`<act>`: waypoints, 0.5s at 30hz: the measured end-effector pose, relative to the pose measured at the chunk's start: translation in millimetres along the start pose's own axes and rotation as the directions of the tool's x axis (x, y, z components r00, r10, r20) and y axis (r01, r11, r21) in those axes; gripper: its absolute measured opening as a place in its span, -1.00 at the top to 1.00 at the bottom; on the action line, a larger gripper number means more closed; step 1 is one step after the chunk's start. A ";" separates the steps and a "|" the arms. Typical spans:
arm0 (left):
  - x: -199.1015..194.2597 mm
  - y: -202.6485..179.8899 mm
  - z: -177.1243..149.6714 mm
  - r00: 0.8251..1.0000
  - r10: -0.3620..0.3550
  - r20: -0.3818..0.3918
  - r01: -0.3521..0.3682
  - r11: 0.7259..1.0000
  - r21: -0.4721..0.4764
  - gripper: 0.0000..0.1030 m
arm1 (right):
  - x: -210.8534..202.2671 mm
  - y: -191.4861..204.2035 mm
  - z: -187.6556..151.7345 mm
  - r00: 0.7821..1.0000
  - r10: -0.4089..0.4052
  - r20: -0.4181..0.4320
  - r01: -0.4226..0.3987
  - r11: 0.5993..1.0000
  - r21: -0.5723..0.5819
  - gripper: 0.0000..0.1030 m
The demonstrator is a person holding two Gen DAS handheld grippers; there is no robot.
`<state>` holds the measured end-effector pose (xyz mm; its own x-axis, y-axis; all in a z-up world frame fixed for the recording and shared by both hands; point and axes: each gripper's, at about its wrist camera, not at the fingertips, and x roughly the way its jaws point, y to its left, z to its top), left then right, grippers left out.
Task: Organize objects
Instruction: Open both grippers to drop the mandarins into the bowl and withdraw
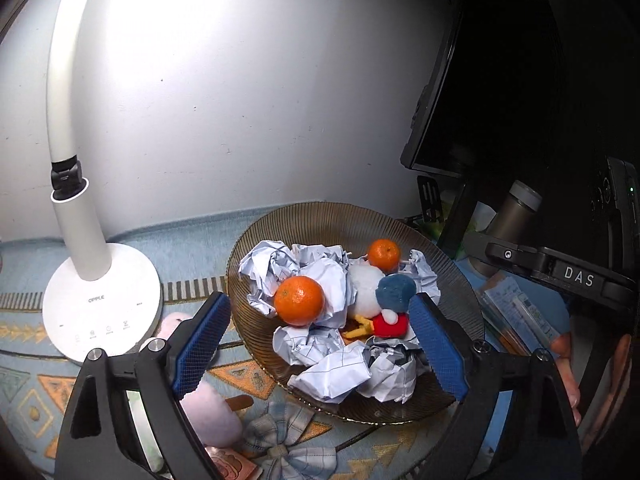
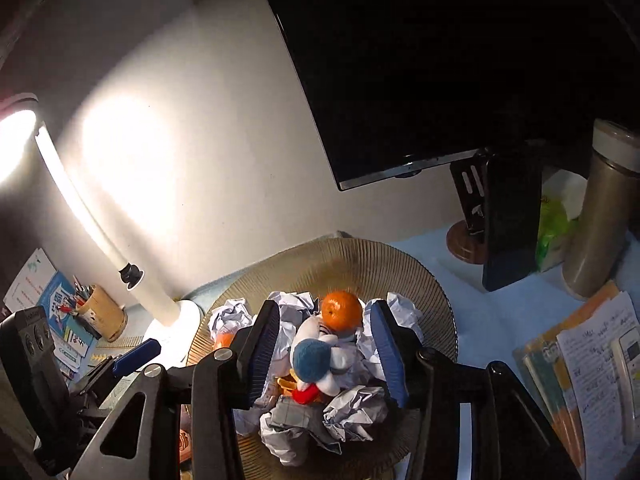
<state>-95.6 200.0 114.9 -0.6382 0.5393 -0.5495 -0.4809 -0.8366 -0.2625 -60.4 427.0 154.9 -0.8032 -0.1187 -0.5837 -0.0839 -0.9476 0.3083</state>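
Observation:
A ribbed brown glass plate (image 1: 320,220) holds several crumpled paper balls (image 1: 332,376), two oranges (image 1: 299,300) (image 1: 384,255) and a white plush toy (image 1: 366,288) with a blue cap and red and yellow parts. My left gripper (image 1: 320,344) stands open wide above the plate's near side, and its blue pads touch nothing. In the right wrist view my right gripper (image 2: 324,352) hangs partly open over the plush toy (image 2: 316,360). The pads stay clear of the toy on both sides. One orange (image 2: 342,310) lies just beyond the fingertips.
A lit white desk lamp (image 1: 100,300) stands left of the plate, a dark monitor (image 2: 400,60) behind it. A phone stand (image 2: 508,220), a thermos (image 2: 600,208) and stacked booklets (image 2: 580,380) lie to the right. A pen holder (image 2: 100,312), pink plush (image 1: 216,408) and plaid bow (image 1: 280,440) sit nearby.

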 end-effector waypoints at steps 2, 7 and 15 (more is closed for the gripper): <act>-15.2 5.2 -2.2 1.000 0.007 0.017 -0.007 1.000 -0.014 -0.75 | -3.9 4.8 -10.1 1.000 0.017 -0.021 -0.017 1.000 -0.010 0.11; -71.9 18.1 -6.0 0.996 0.025 0.086 -0.021 0.999 -0.046 -0.75 | -24.4 31.4 -34.3 0.998 0.046 -0.039 -0.048 0.997 -0.059 0.11; -163.1 36.9 -25.1 0.979 0.104 0.173 -0.091 0.992 -0.082 -0.75 | -67.3 90.1 -63.3 0.992 0.117 -0.051 -0.123 0.981 -0.149 0.02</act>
<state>5.8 78.8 174.9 -0.7788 0.4582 -0.4284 -0.3701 -0.8871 -0.2760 23.3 330.8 174.4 -0.7763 -0.2436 -0.5813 0.1043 -0.9592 0.2626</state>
